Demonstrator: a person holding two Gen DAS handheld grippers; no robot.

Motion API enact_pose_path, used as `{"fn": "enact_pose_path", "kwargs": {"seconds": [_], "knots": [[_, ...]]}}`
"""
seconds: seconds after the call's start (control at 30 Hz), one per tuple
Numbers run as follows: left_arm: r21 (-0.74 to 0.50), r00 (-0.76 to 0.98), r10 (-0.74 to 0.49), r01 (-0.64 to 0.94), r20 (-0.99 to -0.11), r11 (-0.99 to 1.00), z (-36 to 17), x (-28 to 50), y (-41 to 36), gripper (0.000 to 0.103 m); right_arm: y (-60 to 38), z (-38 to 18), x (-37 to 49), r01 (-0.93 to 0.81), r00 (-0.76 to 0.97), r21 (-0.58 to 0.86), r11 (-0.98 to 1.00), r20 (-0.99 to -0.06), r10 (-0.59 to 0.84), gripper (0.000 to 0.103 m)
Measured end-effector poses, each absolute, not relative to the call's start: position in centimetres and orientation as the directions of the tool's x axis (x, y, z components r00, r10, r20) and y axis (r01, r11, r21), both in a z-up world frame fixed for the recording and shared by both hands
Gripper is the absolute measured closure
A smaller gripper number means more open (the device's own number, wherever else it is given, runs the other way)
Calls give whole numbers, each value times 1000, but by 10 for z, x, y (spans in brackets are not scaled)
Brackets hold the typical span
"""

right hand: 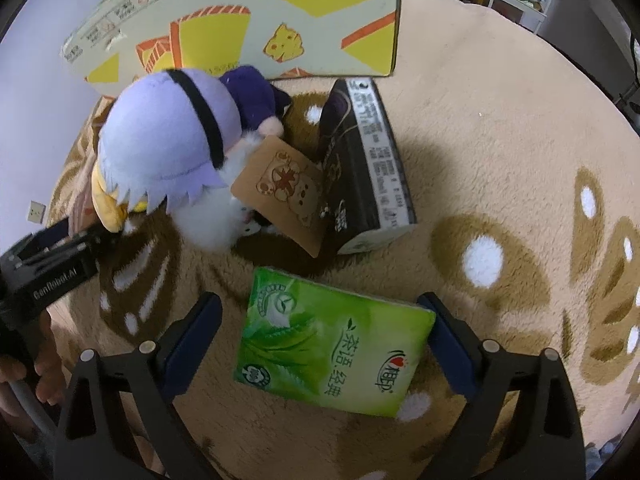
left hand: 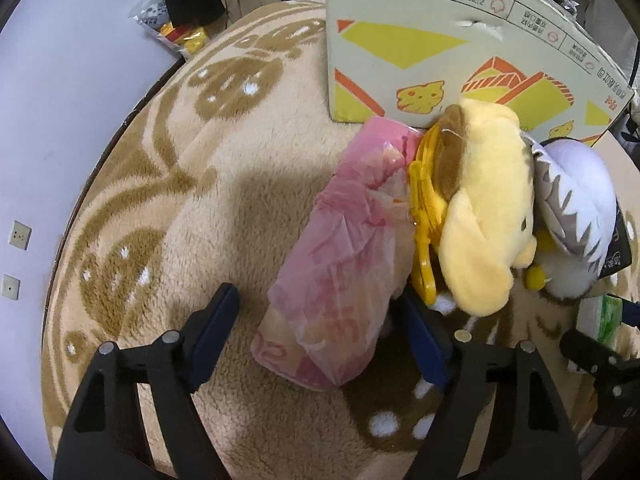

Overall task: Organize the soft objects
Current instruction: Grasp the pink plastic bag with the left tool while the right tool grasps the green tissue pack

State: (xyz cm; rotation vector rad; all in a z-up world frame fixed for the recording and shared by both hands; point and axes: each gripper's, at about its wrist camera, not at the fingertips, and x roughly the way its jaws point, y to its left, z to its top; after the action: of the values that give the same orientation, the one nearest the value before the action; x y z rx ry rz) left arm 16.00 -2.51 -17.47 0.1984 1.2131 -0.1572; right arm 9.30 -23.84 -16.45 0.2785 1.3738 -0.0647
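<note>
Both wrist views steep-down, close; share carton (left hand: 440,40).

Under me spreads a beige plush rug (left hand: 248,184) with brown leaf patterns. On it lie a pink bag (left hand: 340,280), a yellow plush (left hand: 484,208), a purple-haired doll (right hand: 168,148), a green tissue pack (right hand: 332,344), a dark box (right hand: 368,168) and a carton (right hand: 256,16).
</note>
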Motion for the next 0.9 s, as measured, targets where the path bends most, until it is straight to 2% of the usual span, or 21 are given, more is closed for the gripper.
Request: {"fn": "enact_pose_path", "kwargs": {"seconds": [0.07,0.17,0.3,0.43,0.53,0.73,0.9], "knots": [[68,351,-17,227,-936,971,-175,161,-27,26,-235,-166,93,198,193,145,969,-975,107,2],[60,355,-31,242,-934,968,-175,160,-30,35,-230,-168,92,202,194,146,968,-975,107,3],[87,364,-13,257,-931,963,-174,159,-37,39,-235,-166,90,231,198,136,963,-976,91,20],[94,370,-10,263,-929,960,-172,156,-37,49,-235,-164,89,247,215,137,959,-973,83,21],[120,370,9,277,-929,953,-171,154,-40,52,-236,-161,91,234,241,121,965,-969,63,21],[158,391,30,298,-920,941,-162,140,-43,57,-233,-142,93,214,339,135,968,-939,56,21],[100,405,-29,293,-914,951,-144,128,-39,60,-230,-129,94,203,402,144,969,-914,52,21]]}}
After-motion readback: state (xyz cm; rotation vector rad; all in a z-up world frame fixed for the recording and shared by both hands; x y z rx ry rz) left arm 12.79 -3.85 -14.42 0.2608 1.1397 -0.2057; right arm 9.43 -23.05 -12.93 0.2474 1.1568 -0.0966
